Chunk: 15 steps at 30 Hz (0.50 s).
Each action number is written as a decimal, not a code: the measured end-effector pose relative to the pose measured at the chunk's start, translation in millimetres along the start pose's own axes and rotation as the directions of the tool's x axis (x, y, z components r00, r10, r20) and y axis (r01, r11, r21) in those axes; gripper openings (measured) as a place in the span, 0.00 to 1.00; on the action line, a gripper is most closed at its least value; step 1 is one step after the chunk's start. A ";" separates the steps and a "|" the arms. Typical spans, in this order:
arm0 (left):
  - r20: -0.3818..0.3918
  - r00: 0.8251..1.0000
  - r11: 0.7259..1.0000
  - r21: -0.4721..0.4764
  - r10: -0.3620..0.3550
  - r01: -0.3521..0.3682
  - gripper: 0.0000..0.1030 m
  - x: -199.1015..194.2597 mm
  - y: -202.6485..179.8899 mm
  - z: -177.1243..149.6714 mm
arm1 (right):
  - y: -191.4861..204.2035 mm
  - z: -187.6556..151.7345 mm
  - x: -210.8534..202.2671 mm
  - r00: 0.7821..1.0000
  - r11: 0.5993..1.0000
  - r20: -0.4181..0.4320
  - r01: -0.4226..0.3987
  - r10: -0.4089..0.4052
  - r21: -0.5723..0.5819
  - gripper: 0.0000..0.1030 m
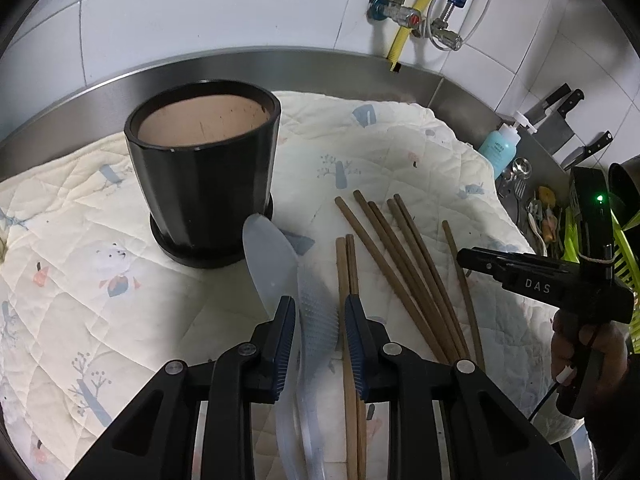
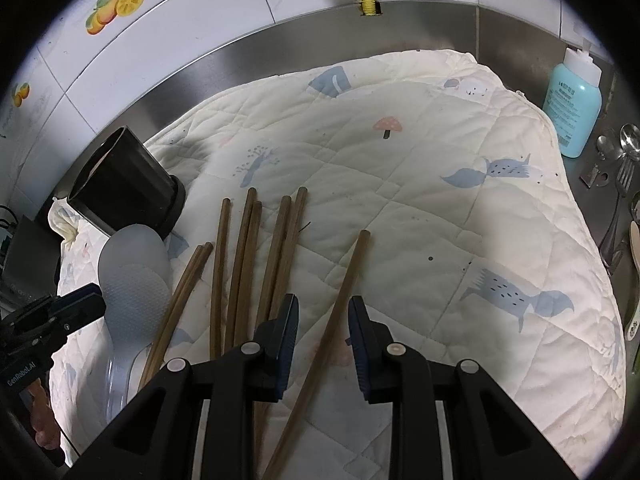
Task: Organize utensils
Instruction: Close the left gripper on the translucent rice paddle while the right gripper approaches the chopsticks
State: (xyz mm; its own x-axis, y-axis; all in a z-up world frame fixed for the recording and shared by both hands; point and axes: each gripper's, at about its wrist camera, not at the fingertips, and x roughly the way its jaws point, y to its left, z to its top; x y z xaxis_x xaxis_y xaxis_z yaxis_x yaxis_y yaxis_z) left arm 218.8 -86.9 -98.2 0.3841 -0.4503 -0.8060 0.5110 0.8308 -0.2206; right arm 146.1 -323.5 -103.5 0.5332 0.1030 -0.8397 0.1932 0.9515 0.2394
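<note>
A black pot (image 1: 204,168) with a terracotta inside stands upright on a quilted cloth (image 1: 80,260); it also shows in the right wrist view (image 2: 120,188). A translucent rice paddle (image 1: 280,264) lies beside it, its handle between the jaws of my open left gripper (image 1: 318,320). Several brown chopsticks (image 1: 400,264) lie fanned to the right. A pair (image 1: 347,272) lies by the paddle. My right gripper (image 2: 322,320) is open, jaws either side of a single chopstick (image 2: 340,300). The paddle (image 2: 132,280) and other chopsticks (image 2: 248,264) lie to its left.
A steel counter edge (image 1: 280,64) and tiled wall run behind. A blue bottle (image 2: 572,104), metal spoons and forks (image 2: 620,168) sit at the right. Knives (image 1: 560,116) hang on the wall, with a green rack (image 1: 624,264) nearby. The right gripper shows in the left view (image 1: 540,284).
</note>
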 end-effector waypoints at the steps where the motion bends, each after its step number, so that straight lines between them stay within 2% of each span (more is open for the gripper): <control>1: -0.004 1.000 1.000 0.002 -0.003 0.003 0.25 1.7 -0.5 -0.3 | -0.1 0.2 0.6 1.000 1.000 -0.001 -0.002 0.002 0.000 0.28; 5: -0.013 1.000 1.000 0.013 -0.013 0.013 0.20 4.0 -3.6 -1.0 | -0.9 1.0 3.5 1.000 1.000 -0.007 -0.003 0.003 -0.002 0.28; 15: -0.067 0.998 0.999 0.044 -0.011 0.014 0.19 20.4 -10.2 1.5 | -6.5 3.7 11.9 1.000 1.000 -0.027 -0.010 0.010 0.019 0.26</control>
State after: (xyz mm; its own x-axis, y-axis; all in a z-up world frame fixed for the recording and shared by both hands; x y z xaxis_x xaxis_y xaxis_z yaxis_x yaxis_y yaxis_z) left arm 222.6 -105.0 -111.6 0.3262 -0.4361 -0.8387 0.5493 0.8095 -0.2072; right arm 154.2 -329.5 -113.3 0.5128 0.1204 -0.8500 0.2038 0.9448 0.2567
